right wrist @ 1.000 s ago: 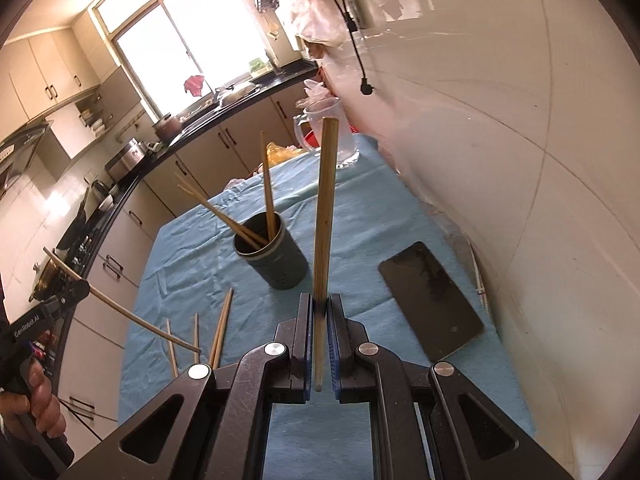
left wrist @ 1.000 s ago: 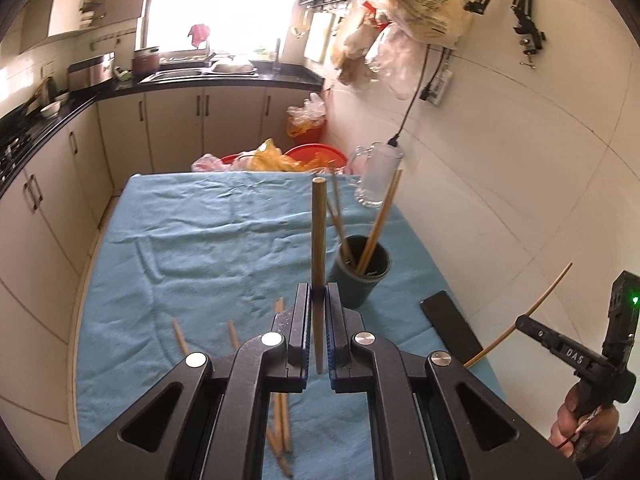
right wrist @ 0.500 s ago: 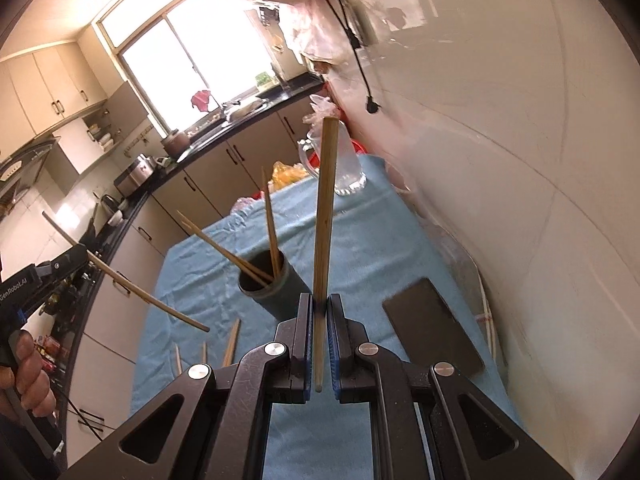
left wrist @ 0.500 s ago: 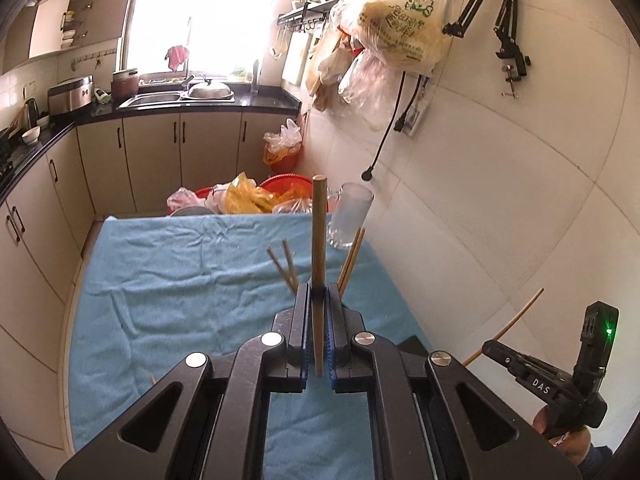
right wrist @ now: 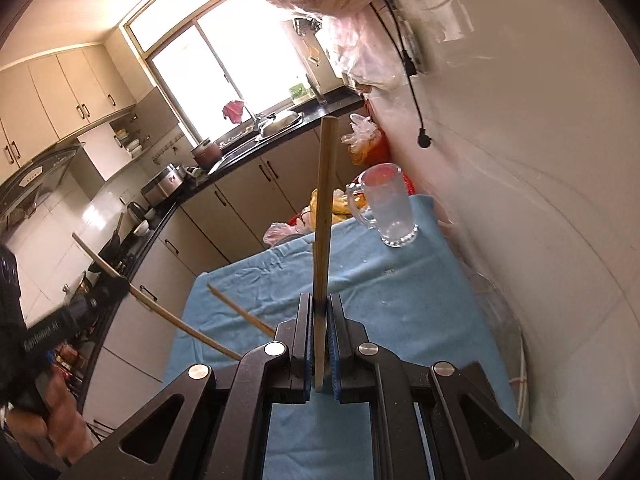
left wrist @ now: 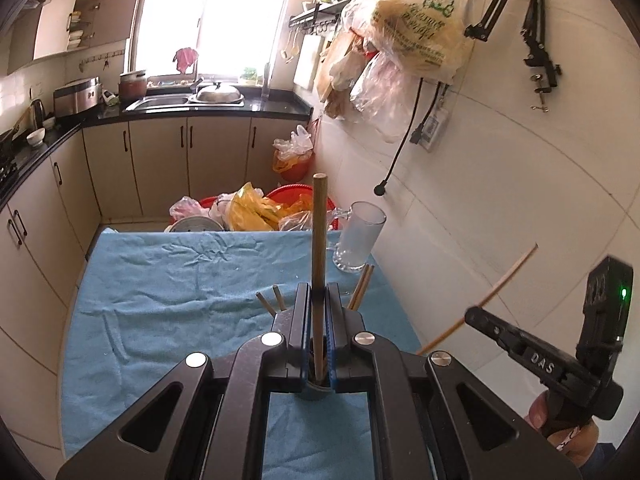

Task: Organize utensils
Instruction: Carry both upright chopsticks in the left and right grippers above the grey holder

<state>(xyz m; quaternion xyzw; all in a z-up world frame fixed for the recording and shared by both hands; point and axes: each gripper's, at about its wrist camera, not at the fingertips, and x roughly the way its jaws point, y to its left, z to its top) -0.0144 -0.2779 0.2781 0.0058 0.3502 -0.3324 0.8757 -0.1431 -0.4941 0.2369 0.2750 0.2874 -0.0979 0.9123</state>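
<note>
Wooden chopstick (left wrist: 318, 264) is sitting clamped in your left hand-held gripper (left wrist: 319, 344); your right hand-held gripper (right wrist: 319, 344) is pinching another chopstick (right wrist: 323, 248), its view alone missing upright sticks (left wrist: 362, 286)

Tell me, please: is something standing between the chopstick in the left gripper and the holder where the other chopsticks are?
Nothing visible does. The left gripper is shut on its chopstick, and the tips of the stored chopsticks stick up just beyond its fingers. The holder itself is hidden behind the gripper, so its opening cannot be checked.
</note>
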